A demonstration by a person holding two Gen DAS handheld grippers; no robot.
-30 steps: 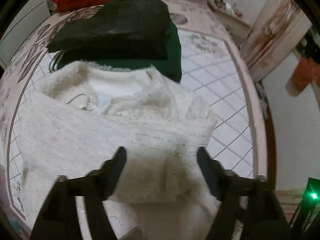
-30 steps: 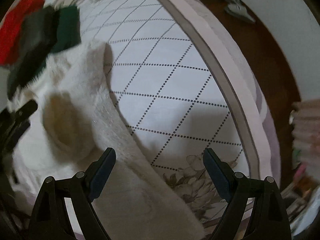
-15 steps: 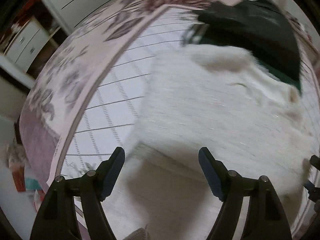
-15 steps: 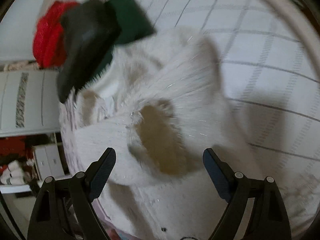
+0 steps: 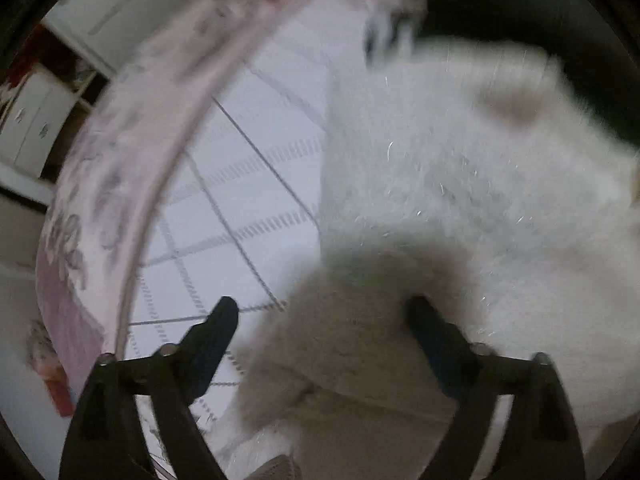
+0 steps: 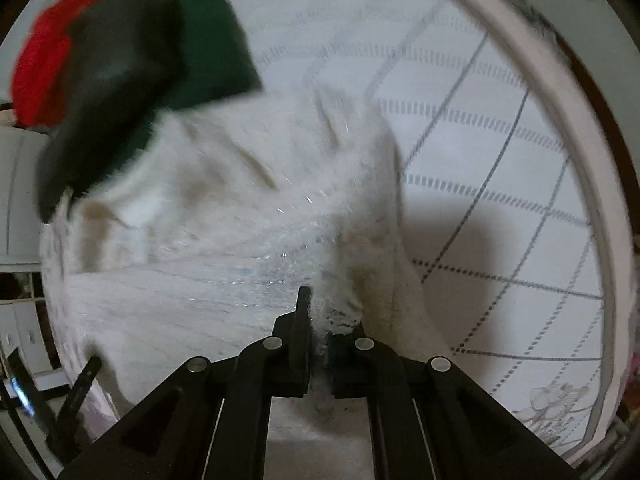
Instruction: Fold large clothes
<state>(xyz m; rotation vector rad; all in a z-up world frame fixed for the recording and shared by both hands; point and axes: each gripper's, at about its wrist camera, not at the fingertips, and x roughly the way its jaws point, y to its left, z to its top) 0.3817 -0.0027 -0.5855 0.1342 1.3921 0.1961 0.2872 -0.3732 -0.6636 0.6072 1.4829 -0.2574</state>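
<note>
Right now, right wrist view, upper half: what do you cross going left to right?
Red garment → black garment → dark green garment → white fuzzy sweater → quilted bedspread → its pale border band.

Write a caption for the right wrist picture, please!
Right tongs pinch the fluffy white sweater on the bed.
</note>
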